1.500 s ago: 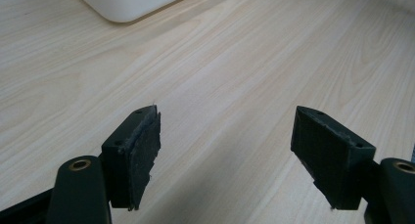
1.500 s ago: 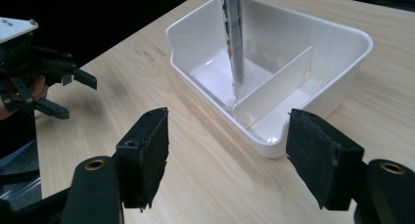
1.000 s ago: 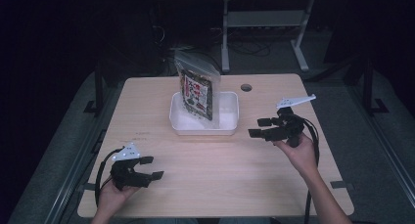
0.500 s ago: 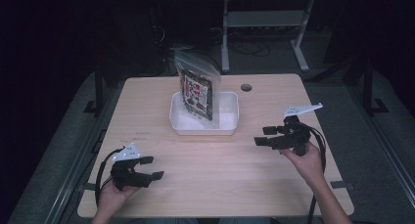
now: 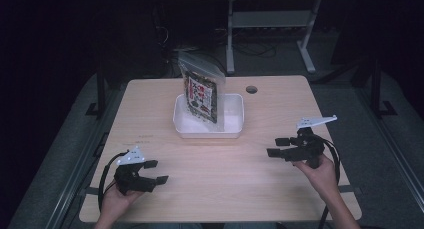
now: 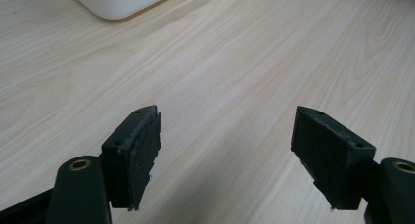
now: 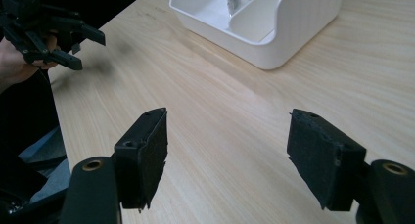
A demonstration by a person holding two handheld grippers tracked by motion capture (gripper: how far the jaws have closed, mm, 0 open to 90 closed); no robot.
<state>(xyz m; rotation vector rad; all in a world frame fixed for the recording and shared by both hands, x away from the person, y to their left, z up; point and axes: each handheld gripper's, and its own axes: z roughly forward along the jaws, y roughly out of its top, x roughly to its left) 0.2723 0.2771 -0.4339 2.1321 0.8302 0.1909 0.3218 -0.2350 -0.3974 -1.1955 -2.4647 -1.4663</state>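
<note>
A white plastic bin (image 5: 233, 130) stands at the middle back of the wooden table (image 5: 210, 174), and a dark printed bag in clear wrap (image 5: 201, 95) stands upright in it, leaning on its left side. My left gripper (image 5: 154, 174) rests open near the front left corner, empty. My right gripper (image 5: 276, 146) hovers open at the right, pointing left, nothing between its jaws. In the left gripper view the left gripper (image 6: 227, 158) faces bare wood with the bin's corner (image 6: 120, 1) ahead. In the right gripper view the right gripper (image 7: 227, 158) faces the bin (image 7: 274, 33) and the other gripper (image 7: 78, 45).
A round cable hole (image 5: 251, 89) lies in the tabletop behind the bin to the right. A metal stand (image 5: 270, 24) is on the dark floor beyond the table. Bare wood stretches between the two grippers.
My right gripper has drawn back toward the front right of the table and lowered. The left gripper, the bin and the bag stay where they were.
</note>
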